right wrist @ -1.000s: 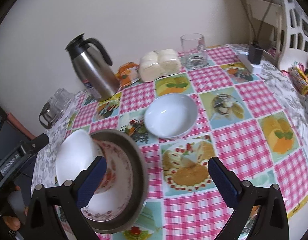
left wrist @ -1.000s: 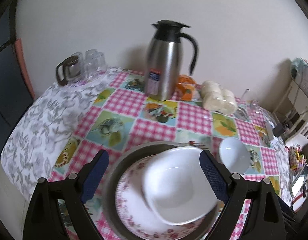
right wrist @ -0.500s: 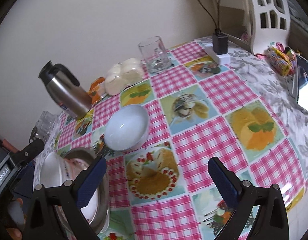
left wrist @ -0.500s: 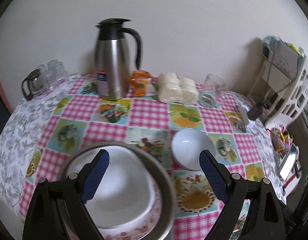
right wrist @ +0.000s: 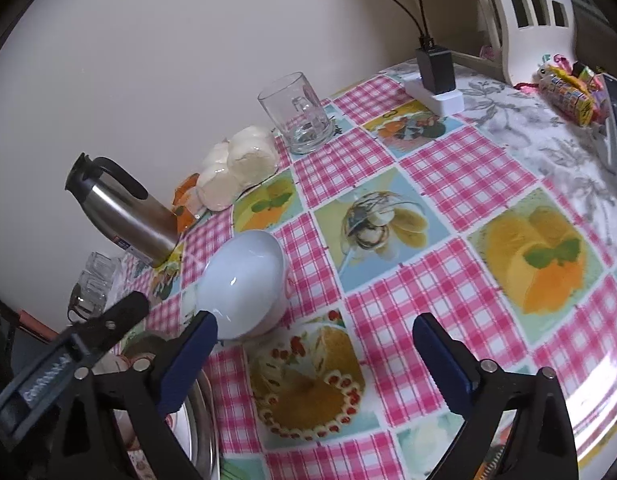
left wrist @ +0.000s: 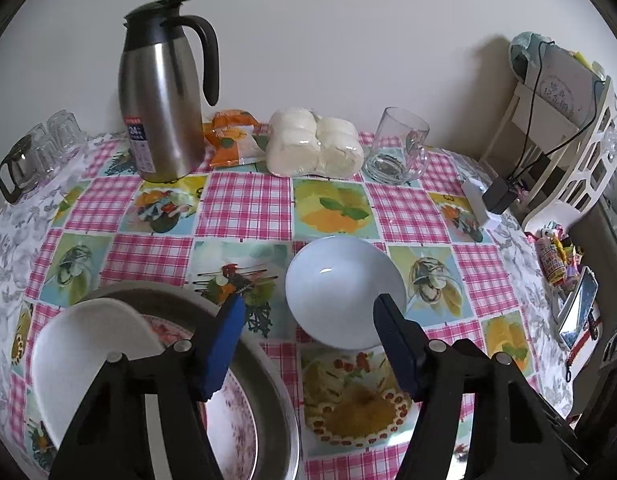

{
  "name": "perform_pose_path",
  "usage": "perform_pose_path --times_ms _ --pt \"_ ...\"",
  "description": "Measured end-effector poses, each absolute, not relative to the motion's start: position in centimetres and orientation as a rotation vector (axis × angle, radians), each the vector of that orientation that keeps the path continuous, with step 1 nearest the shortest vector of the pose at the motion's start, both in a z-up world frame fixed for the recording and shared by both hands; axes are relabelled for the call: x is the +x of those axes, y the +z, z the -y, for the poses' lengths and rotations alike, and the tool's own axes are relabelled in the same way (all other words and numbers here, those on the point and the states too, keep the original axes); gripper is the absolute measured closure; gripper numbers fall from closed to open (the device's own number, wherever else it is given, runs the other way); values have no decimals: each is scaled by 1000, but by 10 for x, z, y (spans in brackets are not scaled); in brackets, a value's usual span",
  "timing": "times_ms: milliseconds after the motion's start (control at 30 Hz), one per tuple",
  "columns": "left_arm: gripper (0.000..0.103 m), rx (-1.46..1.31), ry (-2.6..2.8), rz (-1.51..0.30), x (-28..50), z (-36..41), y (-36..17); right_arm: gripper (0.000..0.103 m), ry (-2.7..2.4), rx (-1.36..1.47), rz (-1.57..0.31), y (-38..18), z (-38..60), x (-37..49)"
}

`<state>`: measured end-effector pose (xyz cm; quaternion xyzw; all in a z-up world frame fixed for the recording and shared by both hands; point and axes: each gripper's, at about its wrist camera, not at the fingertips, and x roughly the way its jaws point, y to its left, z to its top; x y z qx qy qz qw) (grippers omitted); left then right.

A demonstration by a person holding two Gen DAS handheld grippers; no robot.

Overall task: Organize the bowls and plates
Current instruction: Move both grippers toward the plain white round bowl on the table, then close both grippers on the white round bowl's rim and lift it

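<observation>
Jaws first: our left gripper (left wrist: 308, 344) has just been narrowing, yet nothing sits between its blue pads; our right gripper (right wrist: 314, 364) has also eased in a little but stands nearly at full spread and grips nothing.

Just past the left jaws lies the loose white bowl (left wrist: 345, 292), upright on the tabletop (left wrist: 244, 204), its near rim close to the right-hand pad. We judge the narrowing as sizing the gap for that rim. Beside it, at the left, sits the stack: a white bowl (left wrist: 88, 356) on a floral plate (left wrist: 232, 420) inside a steel pan (left wrist: 276, 412), gathered together, so the lone bowl looks like the piece left to bring over.

Both our grippers tilt steeply down toward the tabletop. From the right wrist the loose bowl lies just ahead of that gripper's left finger, with the left gripper's black frame low at the left edge.

Further back, by the wall, stand the steel thermos (left wrist: 164, 92), a bag of white buns (left wrist: 314, 148) and a glass mug (left wrist: 400, 152), well clear of our work.
</observation>
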<state>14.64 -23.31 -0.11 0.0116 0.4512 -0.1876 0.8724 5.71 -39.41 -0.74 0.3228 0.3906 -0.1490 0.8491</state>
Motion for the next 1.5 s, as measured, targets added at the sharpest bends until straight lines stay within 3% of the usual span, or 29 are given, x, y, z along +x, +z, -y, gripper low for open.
perform_pose_path --times_ms 100,367,633,867,1067,1500 --pt "43 28 -392 -956 154 236 -10 13 -304 688 -816 -12 392 65" --pt "47 59 -389 -943 164 242 -22 30 -291 686 -831 -29 392 91" --pt "55 58 -416 -961 172 251 -35 59 -260 673 -871 -52 383 113" --pt "56 60 -426 -967 175 259 -44 64 -256 668 -879 -62 379 122" --pt "56 51 -436 -965 176 260 -45 80 -233 667 -870 -63 374 126" --pt "56 68 -440 -972 173 263 -49 91 -238 619 -899 -60 382 120"
